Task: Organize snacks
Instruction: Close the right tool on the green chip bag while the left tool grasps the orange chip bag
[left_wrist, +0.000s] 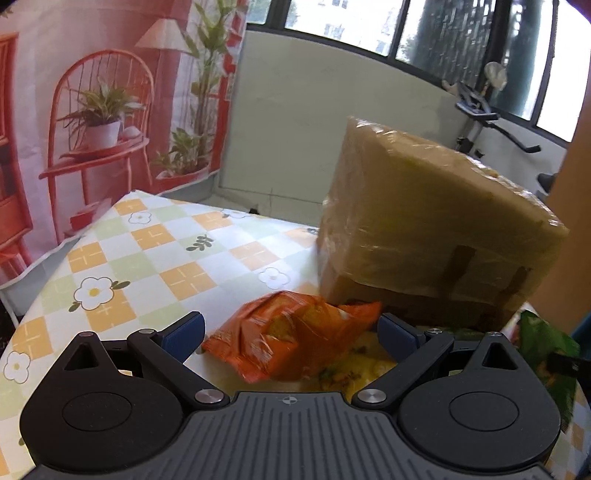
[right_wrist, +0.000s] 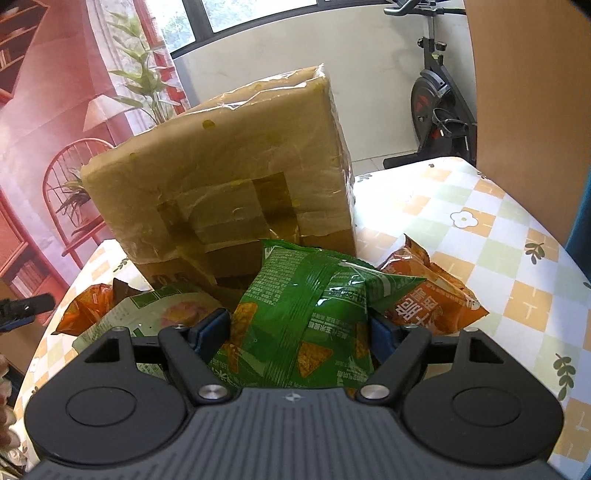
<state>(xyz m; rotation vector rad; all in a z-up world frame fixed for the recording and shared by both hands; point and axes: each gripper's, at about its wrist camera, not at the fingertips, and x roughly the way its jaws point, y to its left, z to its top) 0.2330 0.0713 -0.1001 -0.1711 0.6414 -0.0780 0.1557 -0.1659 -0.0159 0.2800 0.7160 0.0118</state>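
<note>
Presently the largest item on the counter (left_wrist: 155, 251) is the cardboard box (right_wrist: 229, 177), wrapped in clear film and tape; it stands on the checked cloth with its flap raised toward me. Its interior is not visible from either wrist view, so I cannot tell what, if anything, it holds.

Snack bags lie in a loose heap at the foot of the box, none of them seen inside it. My right tool (right_wrist: 295, 332) is clamped on the green chip bag (right_wrist: 306, 306), pads pressing both flanks, the bag bulging between them. An orange bag (right_wrist: 432, 299) lies just beside it on the right of that view, and a pale green packet (right_wrist: 155, 310) lies to the left, partly under the held bag.

My left tool (left_wrist: 291, 332) stands with its jaws apart, and the crumpled orange packet (left_wrist: 291, 336) lies between the pads; I see no pad pressing on it.

Judgement on the step in hand: the green bag is gripped and, I judge, bound for the box. The hold sits low on an air-filled bag, so it may slip or swing; lift straight, clear the neighbouring bags first, and carry it over the box rim before releasing. The left tool should close on the packet's body, not its crinkled edge.
</note>
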